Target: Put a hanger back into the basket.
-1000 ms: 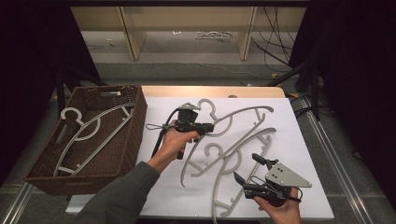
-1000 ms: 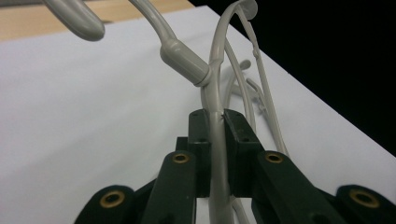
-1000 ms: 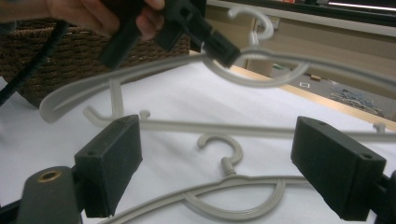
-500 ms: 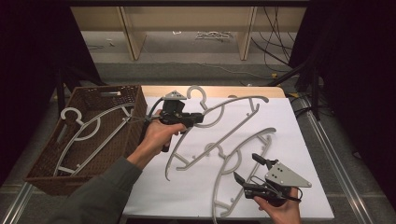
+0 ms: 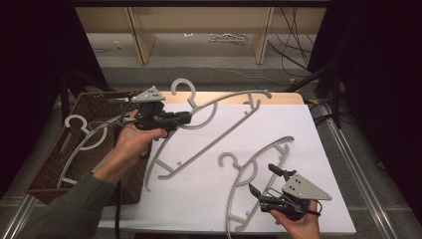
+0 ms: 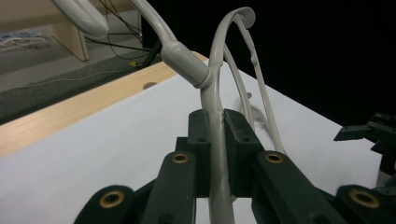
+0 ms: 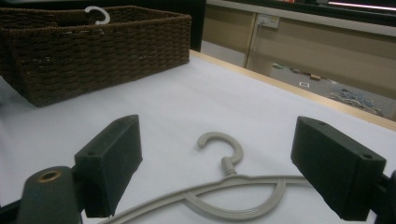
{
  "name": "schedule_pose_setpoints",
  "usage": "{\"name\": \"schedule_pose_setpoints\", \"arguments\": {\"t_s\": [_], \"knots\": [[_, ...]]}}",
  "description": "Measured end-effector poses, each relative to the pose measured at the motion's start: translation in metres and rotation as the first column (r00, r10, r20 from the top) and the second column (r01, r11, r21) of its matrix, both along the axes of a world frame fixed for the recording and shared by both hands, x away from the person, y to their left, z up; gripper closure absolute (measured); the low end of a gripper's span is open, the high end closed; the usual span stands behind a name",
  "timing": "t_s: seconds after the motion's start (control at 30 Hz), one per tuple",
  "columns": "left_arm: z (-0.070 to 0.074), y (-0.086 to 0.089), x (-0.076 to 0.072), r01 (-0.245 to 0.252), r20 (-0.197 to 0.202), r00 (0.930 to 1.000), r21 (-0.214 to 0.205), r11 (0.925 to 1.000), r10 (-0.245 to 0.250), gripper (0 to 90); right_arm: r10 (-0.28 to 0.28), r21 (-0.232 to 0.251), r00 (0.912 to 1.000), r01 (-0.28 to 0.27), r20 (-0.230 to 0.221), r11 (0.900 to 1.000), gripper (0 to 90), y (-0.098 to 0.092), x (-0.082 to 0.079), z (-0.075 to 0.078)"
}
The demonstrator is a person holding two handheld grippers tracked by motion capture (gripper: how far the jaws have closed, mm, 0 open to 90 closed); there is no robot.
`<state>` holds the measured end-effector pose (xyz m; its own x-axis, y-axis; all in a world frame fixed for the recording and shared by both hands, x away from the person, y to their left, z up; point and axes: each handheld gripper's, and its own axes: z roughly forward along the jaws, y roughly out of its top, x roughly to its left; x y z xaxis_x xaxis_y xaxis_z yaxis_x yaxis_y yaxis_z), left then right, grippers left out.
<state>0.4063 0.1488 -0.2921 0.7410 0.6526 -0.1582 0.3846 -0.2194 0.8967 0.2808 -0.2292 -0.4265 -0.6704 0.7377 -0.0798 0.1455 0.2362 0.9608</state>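
Clearly, the left gripper (image 5: 186,118) has its jaws closed tight on the arm of a pale grey plastic coat hanger (image 5: 219,124), just below the neck; the left gripper view shows both black pads pressed against the grey bar (image 6: 219,154) from either side. In the high view this held hanger hangs tilted above the white sheet of the bench (image 5: 199,194), its hook (image 5: 181,87) at about twelve o'clock from the jaws and its far shoulder reaching toward two o'clock, while its lower end points down toward seven o'clock.

At nine o'clock from the left gripper stands a dark brown woven wicker basket (image 5: 50,172) with more grey hangers (image 5: 79,132) lying inside it.

Down at five o'clock on the bench, the right gripper (image 5: 261,180) rests in the person's hand with its jaws spread wide and nothing between the pads. A second pale grey plastic hanger (image 7: 224,184) lies flat on the sheet just in front of those open jaws, its hook toward the basket, which stands well apart at ten o'clock in the right gripper view.
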Motion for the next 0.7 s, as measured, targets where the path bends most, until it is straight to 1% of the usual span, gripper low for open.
{"name": "schedule_pose_setpoints", "arguments": {"t_s": [0.17, 0.2, 0.23, 0.27, 0.3, 0.33, 0.37, 0.4, 0.43, 0.47, 0.7], "knots": [[0.005, 0.03, -0.002, -0.054, 0.017, 0.9984, 0.013, 0.9985, 0.054, 81.8, -0.001, -0.002, 1.0, 0.001, 0.002, 1.0, 17.2, 0.001, 0.0, 0.0], [0.005, 0.036, -0.002, -0.062, 0.02, 0.9979, 0.012, 0.998, 0.062, 81.8, -0.002, 0.004, 0.9998, 0.002, -0.021, 1.0, 17.2, 0.001, -0.001, 0.0], [0.005, 0.036, -0.002, -0.062, 0.02, 0.9979, 0.012, 0.998, 0.062, 81.8, 0.005, 0.012, 0.9997, -0.005, -0.024, 0.9999, 17.2, 0.002, -0.001, -0.001], [0.005, 0.046, -0.002, -0.075, 0.011, 0.9971, -0.006, 0.9971, 0.075, 81.9, 0.004, 0.009, 0.9997, -0.003, -0.023, 1.0, 17.2, 0.002, -0.001, -0.001], [0.004, 0.049, -0.003, -0.08, -0.02, 0.9966, -0.032, 0.9962, 0.08, 81.9, -0.001, 0.007, 0.9997, 0.001, -0.023, 1.0, 17.2, 0.002, -0.001, -0.001], [0.003, 0.055, -0.001, -0.091, 0.003, 0.9958, -0.022, 0.9956, 0.091, 81.9, -0.003, 0.002, 0.9998, 0.003, -0.019, 1.0, 17.2, 0.002, -0.001, -0.001], [0.003, 0.061, 0.001, -0.107, 0.015, 0.9941, -0.013, 0.9942, 0.107, 81.9, -0.005, -0.005, 1.0, 0.005, 0.0, 1.0, 17.3, 0.001, 0.0, -0.001], [0.002, 0.067, 0.002, -0.118, 0.025, 0.9927, -0.009, 0.993, 0.118, 81.9, -0.003, -0.011, 1.0, 0.002, -0.008, 0.9999, 17.2, 0.001, -0.001, 0.0], [0.001, 0.072, 0.003, -0.139, 0.032, 0.9897, -0.001, 0.9902, 0.139, 81.9, -0.002, -0.021, 0.9998, 0.002, -0.018, 0.9998, 17.3, 0.0, -0.001, 0.0], [0.0, 0.076, 0.004, -0.152, 0.036, 0.9878, 0.0, 0.9884, 0.152, 81.9, -0.002, -0.021, 0.9998, 0.002, -0.019, 0.9998, 17.3, 0.0, -0.001, 0.0], [-0.008, 0.106, 0.008, -0.216, 0.024, 0.9762, -0.011, 0.9764, 0.216, 81.8, -0.004, -0.021, 0.9998, 0.004, -0.019, 0.9998, 17.3, 0.0, -0.001, 0.0]]}}
